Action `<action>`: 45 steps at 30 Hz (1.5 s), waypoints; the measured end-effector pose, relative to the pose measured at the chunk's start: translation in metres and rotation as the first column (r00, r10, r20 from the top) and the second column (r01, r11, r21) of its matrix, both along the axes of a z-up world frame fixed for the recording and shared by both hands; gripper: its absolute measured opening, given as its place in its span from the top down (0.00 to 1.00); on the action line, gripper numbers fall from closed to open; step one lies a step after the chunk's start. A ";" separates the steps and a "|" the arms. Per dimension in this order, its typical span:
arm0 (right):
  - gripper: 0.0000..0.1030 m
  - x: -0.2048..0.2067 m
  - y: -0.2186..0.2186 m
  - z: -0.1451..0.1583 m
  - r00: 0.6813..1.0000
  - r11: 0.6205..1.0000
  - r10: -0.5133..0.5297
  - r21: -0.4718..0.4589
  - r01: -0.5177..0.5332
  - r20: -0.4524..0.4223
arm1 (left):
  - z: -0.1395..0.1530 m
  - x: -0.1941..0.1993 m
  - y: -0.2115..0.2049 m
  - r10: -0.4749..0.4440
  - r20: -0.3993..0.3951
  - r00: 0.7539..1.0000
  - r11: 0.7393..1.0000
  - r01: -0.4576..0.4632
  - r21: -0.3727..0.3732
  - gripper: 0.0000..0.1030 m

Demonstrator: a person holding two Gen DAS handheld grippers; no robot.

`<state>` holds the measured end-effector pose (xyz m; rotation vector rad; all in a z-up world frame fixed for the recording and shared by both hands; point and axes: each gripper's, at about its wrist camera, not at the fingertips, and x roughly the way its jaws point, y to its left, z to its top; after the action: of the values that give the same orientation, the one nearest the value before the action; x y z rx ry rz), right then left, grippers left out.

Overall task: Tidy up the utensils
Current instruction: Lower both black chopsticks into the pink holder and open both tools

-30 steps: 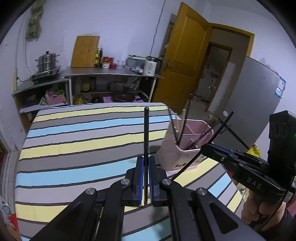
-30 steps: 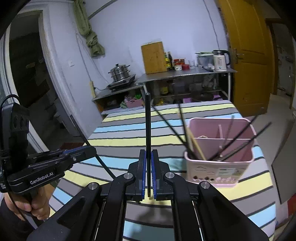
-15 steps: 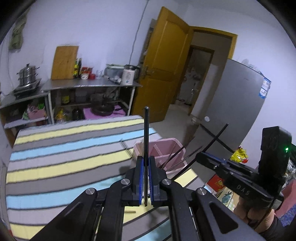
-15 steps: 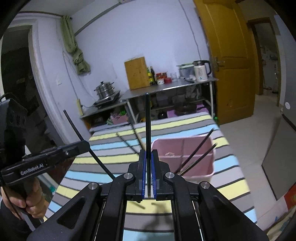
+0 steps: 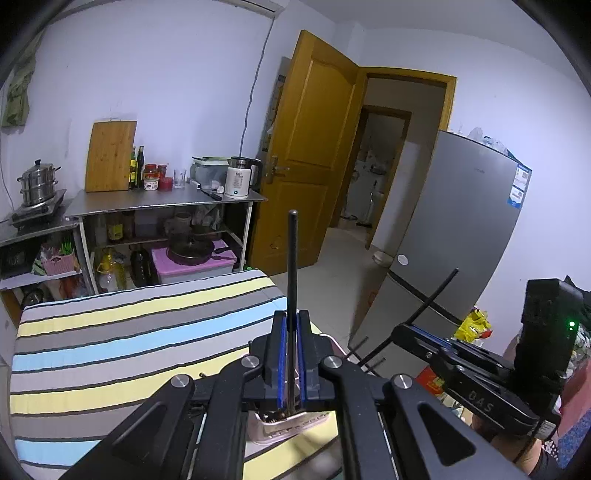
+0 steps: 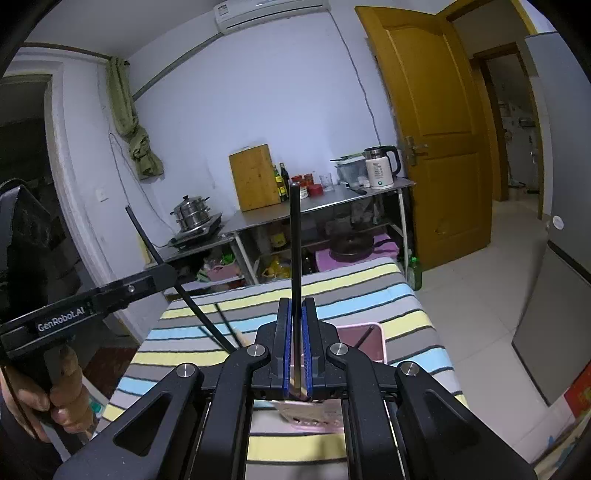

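Two chopsticks: we judge them light, stiff, slippery.
Left gripper (image 5: 291,363): clenched on a black chopstick (image 5: 292,266) at mid-shaft.
Right gripper (image 6: 297,356): clenched on another black chopstick (image 6: 294,240).
Pink utensil holder (image 6: 364,341): below both grippers.

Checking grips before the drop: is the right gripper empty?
No. The right gripper is shut on a black chopstick that stands up from between its blue pads.

We see pale walls, a light tiled floor (image 6: 491,266), an open yellow-brown door (image 5: 306,147) and a grey fridge (image 5: 458,229). A steel shelf unit (image 5: 162,201) against the far wall carries a cutting board (image 5: 110,155), a kettle (image 5: 238,181) and what may be sauce bottles. An air conditioner (image 6: 269,11) hangs high.
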<state>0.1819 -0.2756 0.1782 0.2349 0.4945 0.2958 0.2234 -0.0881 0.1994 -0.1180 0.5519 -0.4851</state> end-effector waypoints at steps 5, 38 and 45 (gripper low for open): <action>0.95 0.010 0.005 -0.012 1.000 1.000 -0.008 -0.008 0.008 -0.021 | -0.020 0.015 -0.005 0.000 -0.025 1.000 1.000 0.000 0.008 0.95; 0.86 0.017 0.031 -0.073 0.989 0.995 0.010 -0.100 -0.025 -0.147 | -0.104 0.022 -0.003 -0.005 -0.151 0.988 0.998 0.014 0.054 0.89; 0.79 -0.002 0.033 -0.063 0.992 0.994 0.015 -0.101 -0.027 -0.124 | -0.099 -0.001 0.008 0.005 -0.128 0.992 0.999 0.002 0.052 0.86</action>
<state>0.1803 -0.2425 0.1148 0.1481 0.6327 0.2765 0.2222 -0.0802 0.1004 -0.0999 0.6899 -0.4632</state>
